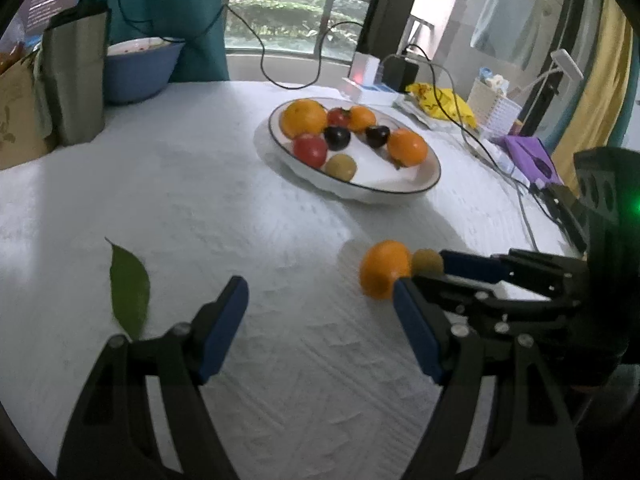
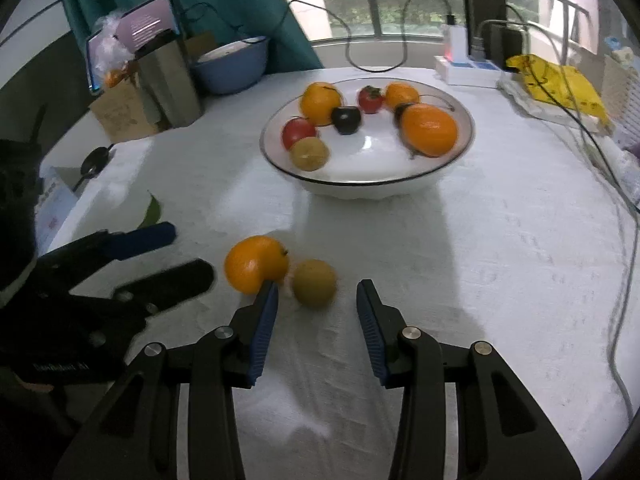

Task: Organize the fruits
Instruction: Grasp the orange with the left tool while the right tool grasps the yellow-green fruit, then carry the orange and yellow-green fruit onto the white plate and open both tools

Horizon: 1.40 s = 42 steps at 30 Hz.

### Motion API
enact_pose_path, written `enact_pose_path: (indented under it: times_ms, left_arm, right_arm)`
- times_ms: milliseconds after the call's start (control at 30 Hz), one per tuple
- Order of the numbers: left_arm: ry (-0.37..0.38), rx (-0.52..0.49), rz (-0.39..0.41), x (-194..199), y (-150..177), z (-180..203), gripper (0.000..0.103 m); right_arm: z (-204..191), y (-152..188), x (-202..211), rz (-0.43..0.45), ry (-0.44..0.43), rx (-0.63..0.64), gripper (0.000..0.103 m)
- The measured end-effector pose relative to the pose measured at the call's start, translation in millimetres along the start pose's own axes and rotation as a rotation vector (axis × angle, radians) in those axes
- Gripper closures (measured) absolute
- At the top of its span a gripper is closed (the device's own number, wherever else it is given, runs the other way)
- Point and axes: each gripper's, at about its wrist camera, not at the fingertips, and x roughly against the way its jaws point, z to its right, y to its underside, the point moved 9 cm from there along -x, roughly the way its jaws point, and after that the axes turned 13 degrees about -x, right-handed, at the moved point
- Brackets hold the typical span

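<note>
Two fruits are left out on the white cloth-covered counter (image 2: 480,280): a round orange fruit (image 2: 254,264) and a small round yellow-brown fruit (image 2: 314,282). They sit just beside each other, the orange one at 9 o'clock of the brown one. The other fruits are already in the big white bowl with a dark rim (image 2: 460,160), which is seen at 12 o'clock in the right wrist view.

The step in hand looks like picking up a loose fruit. The right tool (image 2: 316,300) is held open and empty, with the yellow-brown fruit just past its tips. The left tool (image 1: 320,300) is open wide and empty too. A green leaf (image 1: 130,284) lies at its 9 o'clock.

Next, the right tool needs to be pushed forward around the yellow-brown fruit and closed softly, so the orange fruit is not bumped away. Then the fruit can be lifted to the bowl.
</note>
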Motion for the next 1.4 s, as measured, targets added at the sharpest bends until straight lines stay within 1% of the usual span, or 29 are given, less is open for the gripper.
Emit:
enact_pose_path:
  times_ms: [33,67,100,133,400,433,467,533,600,633,667,833,967,1400]
  left_arm:
    - [0.002,-0.002,0.003,1,-1,0,0.027]
    - [0.0,-0.011,0.003,1,-1,2,0.027]
    - [-0.002,-0.018,0.003,1,-1,3,0.027]
    - [-0.002,-0.025,0.002,1,-2,5,0.027]
    - [0.0,-0.102,0.012,-11,-17,21,0.028]
    - [0.002,-0.114,0.008,-14,-19,23,0.03]
    - [0.003,-0.125,0.0,-17,-20,25,0.04]
    - [0.0,-0.136,-0.034,-26,-20,27,0.049]
    - [0.008,-0.126,-0.071,-35,-19,29,0.059]
    - [0.003,-0.124,-0.081,-37,-18,29,0.066]
    - [-0.003,-0.126,-0.083,-38,-18,29,0.068]
    - [0.001,-0.131,-0.09,-38,-19,32,0.068]
    - [0.013,-0.132,-0.081,-34,-25,38,0.068]
    - [0.025,-0.162,-0.026,-28,-63,53,0.068]
  right_arm:
    - [-2,-1,-1,0.001,-0.005,0.007,0.06]
    - [-4,-1,-1,0.001,-0.012,0.009,0.063]
    - [-5,-1,-2,-0.004,-0.019,0.011,0.076]
    - [-5,-1,-3,-0.009,-0.022,0.016,0.078]
    - [3,-5,7,0.011,-0.036,0.004,0.078]
    - [6,-6,9,0.017,-0.035,-0.003,0.078]
    - [10,-7,11,0.021,-0.036,-0.01,0.078]
    - [17,-10,16,0.033,-0.035,-0.024,0.078]
    - [21,-11,19,0.041,-0.036,-0.031,0.078]
    - [24,-13,21,0.047,-0.034,-0.036,0.078]
    - [26,-14,22,0.051,-0.034,-0.039,0.078]
    - [33,-18,26,0.064,-0.035,-0.049,0.078]
    - [37,-22,28,0.072,-0.043,-0.056,0.078]
    - [48,-51,38,0.117,-0.058,-0.065,0.078]
